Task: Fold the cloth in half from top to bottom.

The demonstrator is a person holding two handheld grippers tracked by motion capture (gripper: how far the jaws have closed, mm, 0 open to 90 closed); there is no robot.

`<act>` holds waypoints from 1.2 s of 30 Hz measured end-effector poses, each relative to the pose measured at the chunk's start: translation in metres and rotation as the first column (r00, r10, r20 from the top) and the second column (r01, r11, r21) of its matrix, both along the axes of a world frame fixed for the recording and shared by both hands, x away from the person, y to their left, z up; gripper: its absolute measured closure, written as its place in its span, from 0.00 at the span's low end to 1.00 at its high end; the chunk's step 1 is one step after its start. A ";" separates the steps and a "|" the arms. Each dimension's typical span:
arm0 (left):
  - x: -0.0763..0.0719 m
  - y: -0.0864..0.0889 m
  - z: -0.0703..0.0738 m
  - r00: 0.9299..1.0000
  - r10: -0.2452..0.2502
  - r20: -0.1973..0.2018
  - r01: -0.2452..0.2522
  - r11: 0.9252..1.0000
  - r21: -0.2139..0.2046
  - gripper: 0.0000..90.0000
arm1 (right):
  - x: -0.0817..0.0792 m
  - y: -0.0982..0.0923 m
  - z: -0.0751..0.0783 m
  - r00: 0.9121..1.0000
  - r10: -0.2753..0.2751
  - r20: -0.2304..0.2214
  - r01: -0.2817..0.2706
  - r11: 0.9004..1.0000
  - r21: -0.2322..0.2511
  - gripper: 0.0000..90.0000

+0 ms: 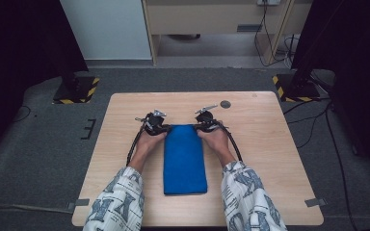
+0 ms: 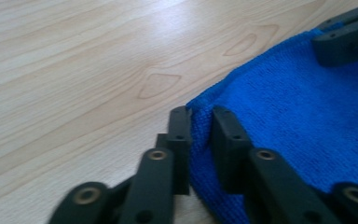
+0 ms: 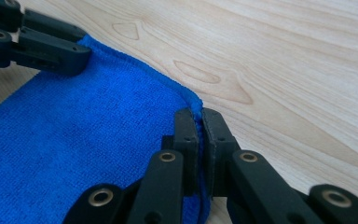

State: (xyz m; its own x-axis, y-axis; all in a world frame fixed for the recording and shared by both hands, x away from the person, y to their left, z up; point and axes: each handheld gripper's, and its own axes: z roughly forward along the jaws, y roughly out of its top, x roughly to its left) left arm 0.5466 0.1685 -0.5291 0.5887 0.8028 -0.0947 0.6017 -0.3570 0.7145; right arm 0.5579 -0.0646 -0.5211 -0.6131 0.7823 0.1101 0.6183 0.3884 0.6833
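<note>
- A blue cloth (image 1: 185, 159) lies flat in the middle of the high view, on a pale wooden table (image 1: 270, 144). It is folded into a long, narrow rectangle that runs from the centre of the frame down toward the lower edge.
- The cloth is one solid bright blue, with a fine, fuzzy weave and a stitched hem along its edge, seen close up in both gripper views.
- Your left gripper (image 1: 160, 126) sits at the cloth's upper left corner in the high view. In the left gripper view (image 2: 200, 123) the corner stands between the jaws, which are drawn close around it; a narrow gap remains on one side, so I cannot tell whether both pads press on it.
- Your right gripper (image 1: 203, 126) sits at the cloth's upper right corner. In the right gripper view (image 3: 199, 122) its jaws are pinched tight on the hem of that corner.
- Your forearms, in patterned sleeves (image 1: 120, 202), enter from the bottom of the high view, one on each side of the cloth.
</note>
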 end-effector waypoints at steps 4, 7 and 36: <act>-0.001 0.000 0.005 1.000 -0.012 0.022 0.012 1.000 0.001 0.96 | -0.001 -0.002 0.005 1.000 0.008 0.013 -0.008 1.000 0.014 0.96; -0.004 0.001 0.013 0.999 -0.003 0.044 0.004 1.000 -0.023 0.96 | -0.003 -0.003 0.010 1.000 0.006 0.023 -0.007 1.000 0.028 0.96; -0.001 -0.014 0.072 0.987 -0.027 0.156 0.029 1.000 -0.012 0.97 | 0.003 -0.026 0.063 0.995 -0.035 0.094 0.026 0.995 0.094 0.96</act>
